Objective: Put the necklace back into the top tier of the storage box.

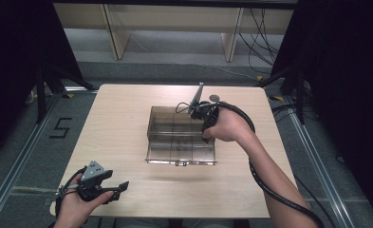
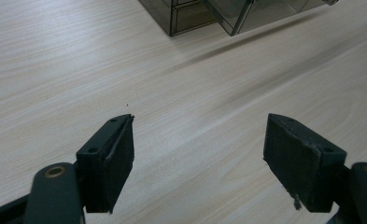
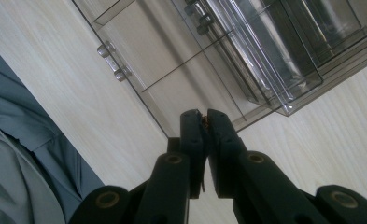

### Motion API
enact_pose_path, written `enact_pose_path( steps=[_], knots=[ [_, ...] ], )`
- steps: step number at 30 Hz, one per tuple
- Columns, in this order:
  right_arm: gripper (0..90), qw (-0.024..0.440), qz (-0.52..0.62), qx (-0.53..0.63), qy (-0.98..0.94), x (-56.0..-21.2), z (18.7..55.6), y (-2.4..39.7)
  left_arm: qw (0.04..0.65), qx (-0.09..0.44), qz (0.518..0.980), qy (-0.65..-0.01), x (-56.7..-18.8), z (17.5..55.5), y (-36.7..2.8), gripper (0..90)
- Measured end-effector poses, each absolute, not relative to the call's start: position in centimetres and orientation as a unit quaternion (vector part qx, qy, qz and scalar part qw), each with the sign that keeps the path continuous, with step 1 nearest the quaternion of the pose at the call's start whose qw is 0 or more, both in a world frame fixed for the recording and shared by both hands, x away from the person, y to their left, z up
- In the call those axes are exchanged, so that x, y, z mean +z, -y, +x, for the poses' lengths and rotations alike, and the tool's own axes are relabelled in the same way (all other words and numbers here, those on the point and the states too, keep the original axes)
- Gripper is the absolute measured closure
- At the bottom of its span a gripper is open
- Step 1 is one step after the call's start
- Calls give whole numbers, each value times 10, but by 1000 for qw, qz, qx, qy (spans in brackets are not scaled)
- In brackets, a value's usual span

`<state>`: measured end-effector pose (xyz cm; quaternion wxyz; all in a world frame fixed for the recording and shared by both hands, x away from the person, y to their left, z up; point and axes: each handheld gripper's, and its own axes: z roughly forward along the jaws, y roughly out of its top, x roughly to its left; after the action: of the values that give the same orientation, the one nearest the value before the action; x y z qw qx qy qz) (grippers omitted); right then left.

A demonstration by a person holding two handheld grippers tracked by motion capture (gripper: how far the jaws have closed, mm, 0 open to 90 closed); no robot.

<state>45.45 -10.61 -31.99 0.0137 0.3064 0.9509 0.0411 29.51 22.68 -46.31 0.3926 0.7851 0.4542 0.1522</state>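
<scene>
At table centre: smoky organizer box (image 1: 181, 135) | right gripper (image 3: 204, 122) at its 2 o'clock, jaws pressed together, maybe pinching something tiny | left gripper (image 2: 200, 154) spread, 7 o'clock, idle | risk: the piece may slip into wrong compartment.

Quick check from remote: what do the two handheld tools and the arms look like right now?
Both are black two-jaw tools. The left tool carries a grey three-cornered plate on top; its flat black pads look worn at the edges. A thick black cable trails from the right tool along the bare forearm. No sleeves show.
</scene>
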Motion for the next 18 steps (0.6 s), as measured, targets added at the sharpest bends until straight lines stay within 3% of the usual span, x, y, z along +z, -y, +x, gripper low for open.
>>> enact_pose_path(
  steps=[18],
  knots=[
    [858, 9, 307, 40, -951, -332, 455, 99, 396, 152, 783, -455, -463, 295, -226, 247]
  ],
)
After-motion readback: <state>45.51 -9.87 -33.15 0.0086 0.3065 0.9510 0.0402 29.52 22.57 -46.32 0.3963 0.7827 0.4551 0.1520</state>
